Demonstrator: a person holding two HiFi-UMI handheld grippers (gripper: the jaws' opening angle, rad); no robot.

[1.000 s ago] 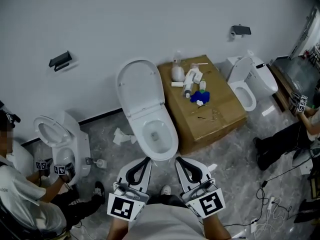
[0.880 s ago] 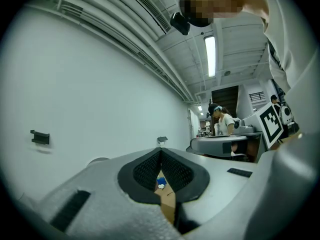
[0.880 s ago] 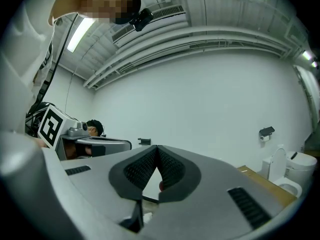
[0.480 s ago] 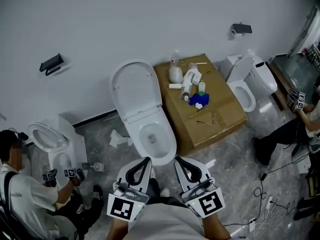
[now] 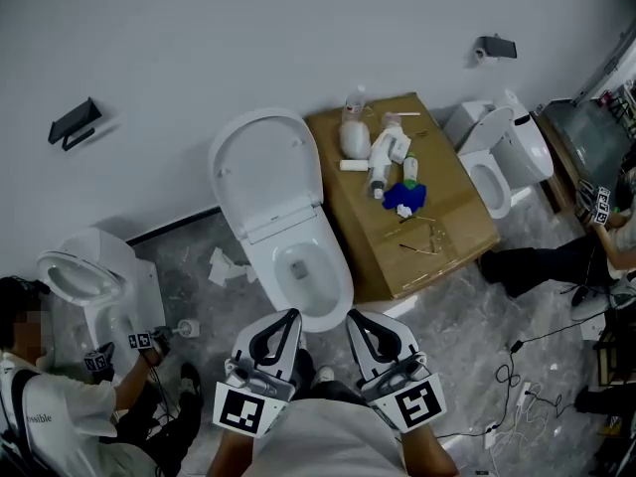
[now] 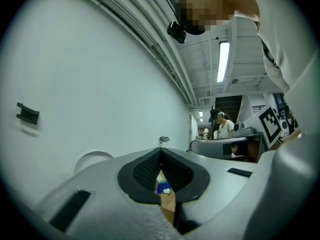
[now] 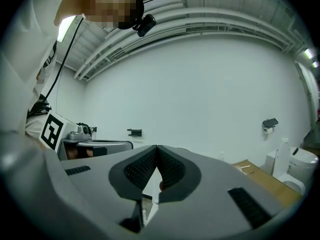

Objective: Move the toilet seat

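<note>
**A:** Item 1, the tools?

**B:** 2 of them. The left gripper [image 5: 288, 315] and the right gripper [image 5: 354, 317] are both clenched on nothing, with their pads pressed together. They are held side by side and point at the middle toilet [image 5: 316, 288].

**A:** Item 2, the toilet seat [image 5: 266, 172]?

**B:** It is raised and leans back toward the wall above the open bowl. Neither gripper touches it.

**A:** What has changed since 1 second ago?

**B:** The jaws have stayed shut. The bowl's front rim now sits lower in the head view, close to the 2 tips and between them. The cardboard box [image 5: 437, 241] has slid right in that view. The crouching person [image 5: 55, 415] at the left appears lower in the frame.

**A:** Item 3, the edges?

**B:** The box's left edge lies just beside the bowl's right side. The clutter on top of it, bottles and a blue item [image 5: 409, 195], stays near the wall end.

**A:** Item 4, the open room?

**B:**
- There is bare floor left of the bowl as far as the left toilet [image 5: 94, 278], with crumpled paper [image 5: 224, 264] lying on it.
- There is more floor right of the grippers, up to the cables [image 5: 517, 376].
- The right toilet [image 5: 507, 152] and a 2nd person [image 5: 596, 237] are well apart.
</note>
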